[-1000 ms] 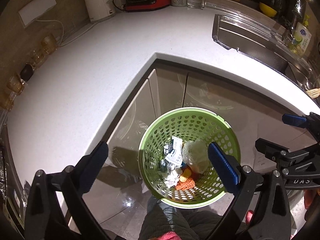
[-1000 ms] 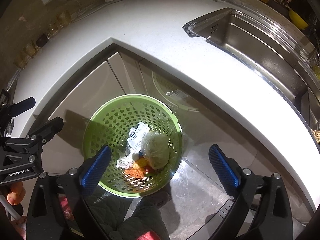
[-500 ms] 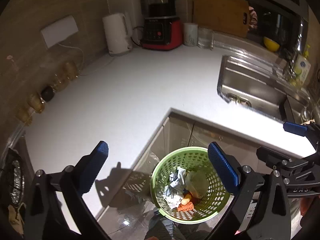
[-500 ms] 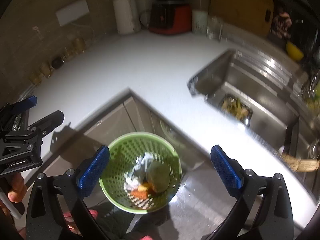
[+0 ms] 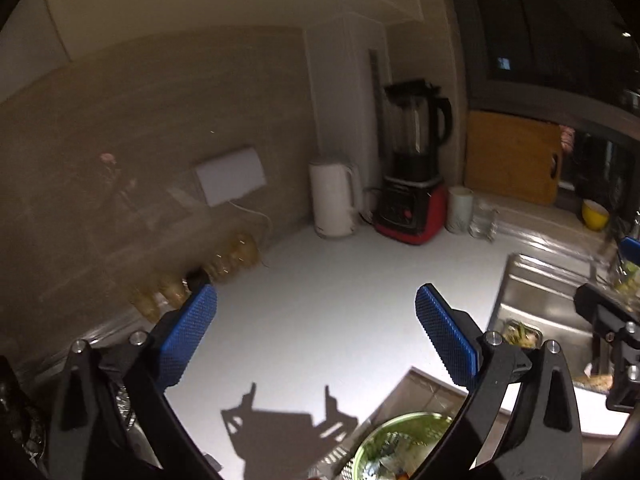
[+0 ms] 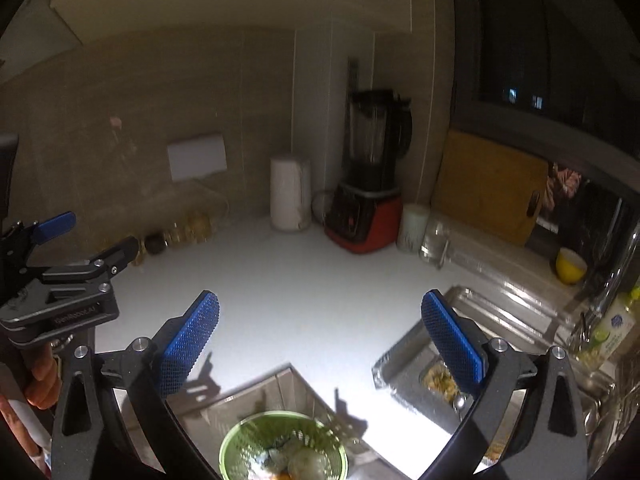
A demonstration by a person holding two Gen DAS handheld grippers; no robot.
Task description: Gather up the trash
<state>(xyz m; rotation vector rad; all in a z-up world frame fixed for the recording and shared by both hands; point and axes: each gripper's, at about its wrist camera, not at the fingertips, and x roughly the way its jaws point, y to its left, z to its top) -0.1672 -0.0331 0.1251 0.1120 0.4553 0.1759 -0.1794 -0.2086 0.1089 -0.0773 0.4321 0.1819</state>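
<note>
Flanking bare counter (image 6: pixel 304 296): spread fingers (image 6: pixel 192 338).

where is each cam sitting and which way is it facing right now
Left wrist: on the left tool, raised, facing the counter corner and blender; right tool at right edge.
Right wrist: on the right tool, same heading; left tool and the person's hand at left.
Shared: blender, sink, green basket.

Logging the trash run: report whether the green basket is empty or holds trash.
Holds trash. In the right wrist view the green basket on the floor shows pale crumpled scraps and an orange bit inside.
</note>
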